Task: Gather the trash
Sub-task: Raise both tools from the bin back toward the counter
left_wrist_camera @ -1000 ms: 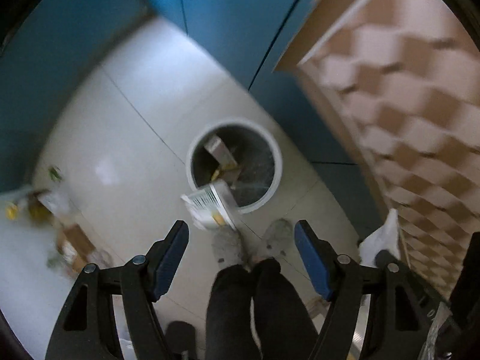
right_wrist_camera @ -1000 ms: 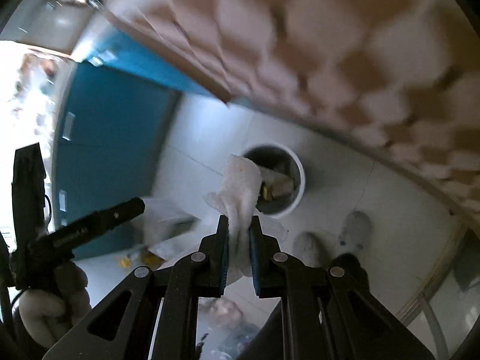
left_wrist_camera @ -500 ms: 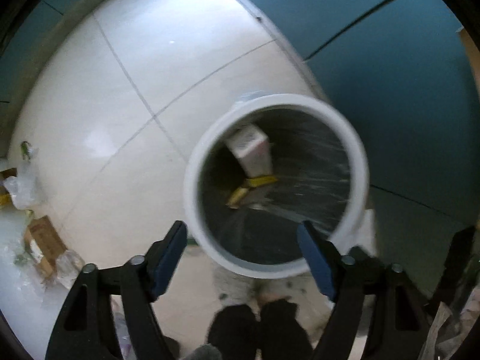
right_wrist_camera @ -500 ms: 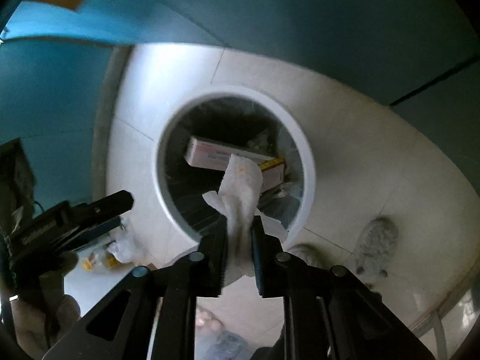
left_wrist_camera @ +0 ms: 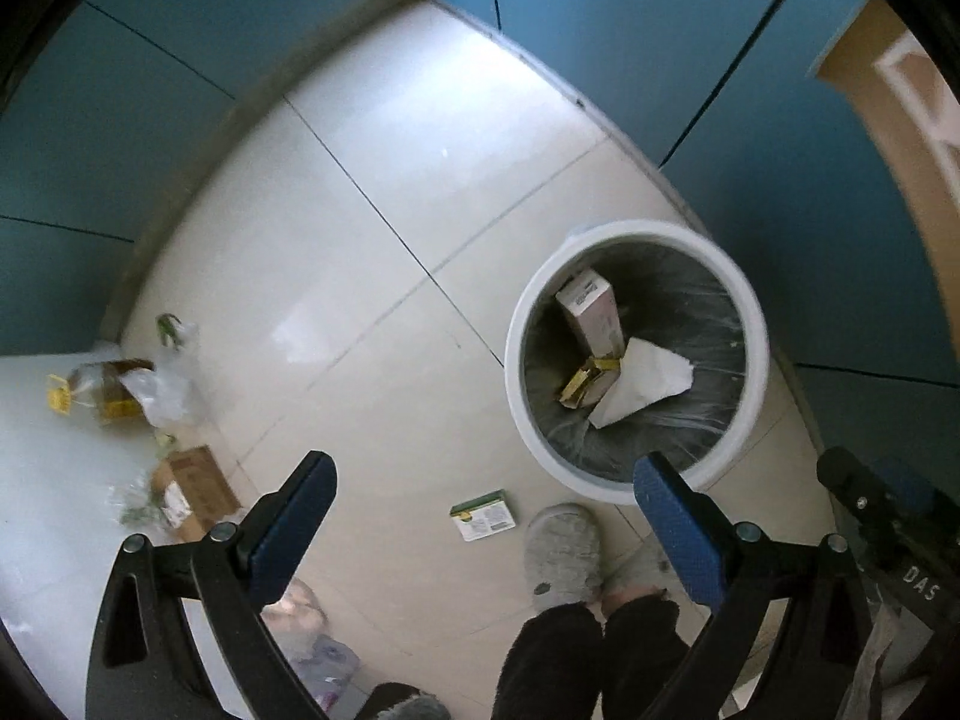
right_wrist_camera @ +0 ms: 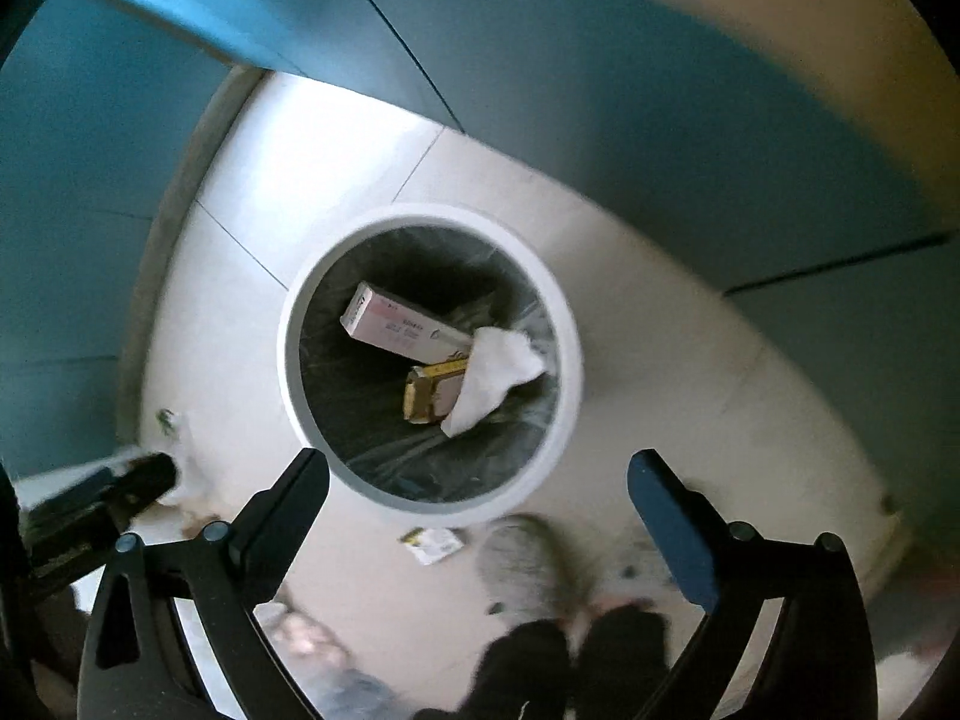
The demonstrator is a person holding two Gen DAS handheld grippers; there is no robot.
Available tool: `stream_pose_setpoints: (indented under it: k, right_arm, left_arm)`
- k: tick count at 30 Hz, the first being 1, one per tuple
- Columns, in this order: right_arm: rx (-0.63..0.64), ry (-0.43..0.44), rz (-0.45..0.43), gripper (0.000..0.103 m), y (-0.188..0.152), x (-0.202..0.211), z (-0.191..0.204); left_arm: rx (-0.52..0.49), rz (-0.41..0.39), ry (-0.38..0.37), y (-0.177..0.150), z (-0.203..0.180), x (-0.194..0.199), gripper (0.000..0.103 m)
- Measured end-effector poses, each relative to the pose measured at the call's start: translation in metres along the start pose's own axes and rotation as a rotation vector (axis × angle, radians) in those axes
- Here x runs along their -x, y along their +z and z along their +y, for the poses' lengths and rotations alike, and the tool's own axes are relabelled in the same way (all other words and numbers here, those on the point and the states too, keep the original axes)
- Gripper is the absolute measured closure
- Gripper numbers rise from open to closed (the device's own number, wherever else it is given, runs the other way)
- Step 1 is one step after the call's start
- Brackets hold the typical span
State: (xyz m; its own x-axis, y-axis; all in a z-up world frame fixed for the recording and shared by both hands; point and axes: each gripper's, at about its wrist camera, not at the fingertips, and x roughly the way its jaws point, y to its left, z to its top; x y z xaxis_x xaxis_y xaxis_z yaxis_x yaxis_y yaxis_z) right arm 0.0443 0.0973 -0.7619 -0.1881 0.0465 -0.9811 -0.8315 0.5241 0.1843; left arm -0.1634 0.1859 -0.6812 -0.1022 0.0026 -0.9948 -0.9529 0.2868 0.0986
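A white-rimmed trash bin (left_wrist_camera: 516, 360) (right_wrist_camera: 288, 360) lined with a dark bag stands on the pale tile floor. In it lie a pink-white carton (left_wrist_camera: 591, 306) (right_wrist_camera: 402, 327), a yellow box (left_wrist_camera: 585, 381) (right_wrist_camera: 432, 396) and a white tissue (left_wrist_camera: 648, 381) (right_wrist_camera: 498, 372). A small green-white box (left_wrist_camera: 483, 515) (right_wrist_camera: 432, 543) lies on the floor just outside the rim. My left gripper (left_wrist_camera: 483, 474) hangs left of the bin, its jaws opening with nothing between them. My right gripper (right_wrist_camera: 477, 474) points down over the bin's near rim, jaws opening and empty.
A person's grey slippers (left_wrist_camera: 564, 552) stand by the bin. At the left lie an oil bottle (left_wrist_camera: 102, 390), a plastic bag (left_wrist_camera: 156, 384), a cardboard box (left_wrist_camera: 192, 486) and a plastic bottle (left_wrist_camera: 324, 660). Blue wall panels (left_wrist_camera: 600, 60) close off the far side.
The right gripper came down over the bin and let go of the tissue, which now lies inside. The small box fell to the floor beside the bin. The left jaws spread wider.
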Motion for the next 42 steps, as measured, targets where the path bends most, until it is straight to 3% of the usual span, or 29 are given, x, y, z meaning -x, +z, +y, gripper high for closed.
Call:
stream_pose_setpoints:
  k: [10,26,29,36,42]
  right_arm:
    - [0.102,-0.092,-0.045,0.002,-0.025,0.136,0.030]
    - [0.191,-0.041,-0.181,0.002,-0.085,0.372,0.068]
    - [0.192,-0.015,-0.196,0.002,-0.099,0.409,0.071]
    - [0.102,0.148,-0.248,0.002,-0.117,0.480,0.053]
    - [-0.045,0.222,-0.365,0.002,-0.108,0.542,-0.016]
  left_arm:
    - [-0.004,-0.034,-0.033,-0.037,0.008,0.115,0.002]
    - [0.002,-0.184,-0.101,-0.097,0.025,0.307,0.002]
    - [0.000,-0.212,-0.084,-0.106,0.022,0.338,0.002]
    - [-0.054,-0.374,-0.032,-0.097,-0.014,0.415,0.002]
    - [-0.160,-0.503,-0.021,-0.070,-0.100,0.480,0.002]
